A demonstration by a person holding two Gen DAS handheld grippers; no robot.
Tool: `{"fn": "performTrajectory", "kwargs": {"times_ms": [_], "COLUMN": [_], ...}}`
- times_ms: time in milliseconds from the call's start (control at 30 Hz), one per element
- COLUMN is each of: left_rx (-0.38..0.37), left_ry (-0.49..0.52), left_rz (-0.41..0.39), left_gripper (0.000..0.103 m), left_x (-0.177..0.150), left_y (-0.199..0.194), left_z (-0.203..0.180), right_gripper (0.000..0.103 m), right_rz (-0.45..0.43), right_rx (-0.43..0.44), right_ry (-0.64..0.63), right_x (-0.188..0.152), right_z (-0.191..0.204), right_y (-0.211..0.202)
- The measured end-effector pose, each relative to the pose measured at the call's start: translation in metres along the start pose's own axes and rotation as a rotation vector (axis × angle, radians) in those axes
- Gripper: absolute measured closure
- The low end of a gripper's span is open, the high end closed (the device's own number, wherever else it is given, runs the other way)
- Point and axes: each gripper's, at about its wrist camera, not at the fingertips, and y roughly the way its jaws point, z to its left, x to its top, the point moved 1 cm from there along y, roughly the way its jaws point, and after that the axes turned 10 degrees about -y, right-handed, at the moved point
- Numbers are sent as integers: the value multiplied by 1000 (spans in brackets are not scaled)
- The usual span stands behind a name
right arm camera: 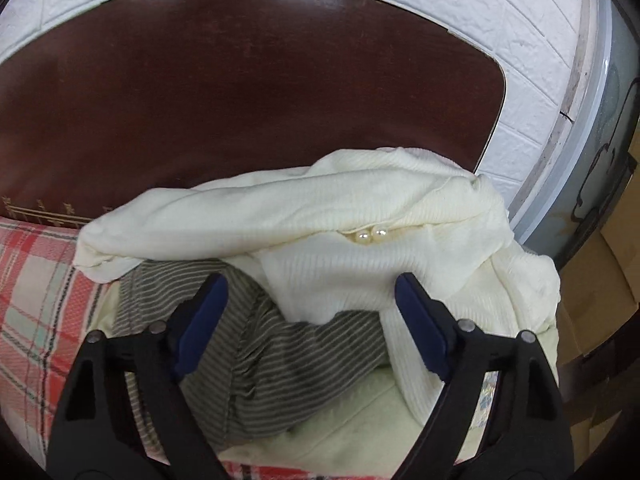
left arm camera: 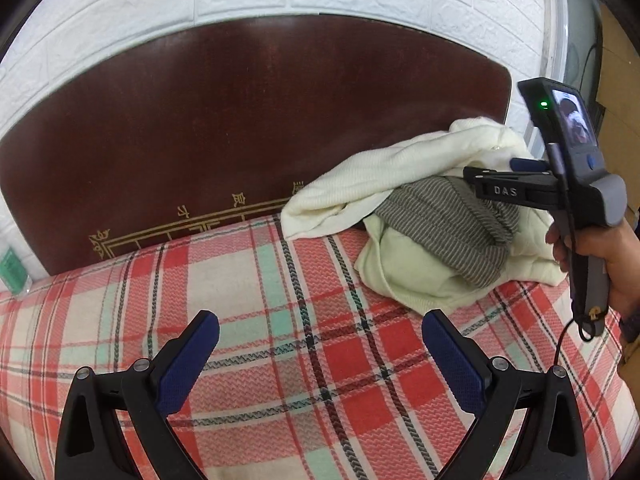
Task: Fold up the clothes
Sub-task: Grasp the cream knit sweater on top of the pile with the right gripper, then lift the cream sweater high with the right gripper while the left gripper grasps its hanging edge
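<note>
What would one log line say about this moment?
step: reaching for clothes | right claw: open above cream sweater and striped top | left claw: open over plaid blanket | folded: nothing yet

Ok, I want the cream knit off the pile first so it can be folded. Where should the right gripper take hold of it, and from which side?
Probably the loose lower edge of the cream knit, where it drapes over the grey striped garment. That edge lies between the open pads of the right gripper, with slack beneath. Come in from the near side, angled downward. Avoid the pearl buttons higher up, which could slip.
</note>
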Motion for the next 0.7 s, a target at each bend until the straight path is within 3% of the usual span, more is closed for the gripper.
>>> {"fn": "performTrajectory", "kwargs": {"times_ms": [33,100,200,267,433,700], "left_rx": [-2,-5,-8,-10,-11,-55], "left_ry": [0,-1,-3,-5,-9,23], "left_rz": [3,9,13,16,-12,-93], "left_gripper": [0,0,0,0,0,0], "left_x": [-1,-1,-1,-1,3,14], "left_y": [3,7,11,13,9,-14], "left_z": [1,3,7,9,16,8], "right_gripper": [34,37,54,89,92,94], "right_rz": [19,25,22,-4,-132,-346], "right_rx": [-28,-60,-68,-30,67,223], "right_ry": [-10,-23,-65,-23,112,168], "right_x": [0,0,4,8,20,40], "right_z": [0,-1,0,-8,-37,-63], "right_y": [7,14,13,2,-51,-175]}}
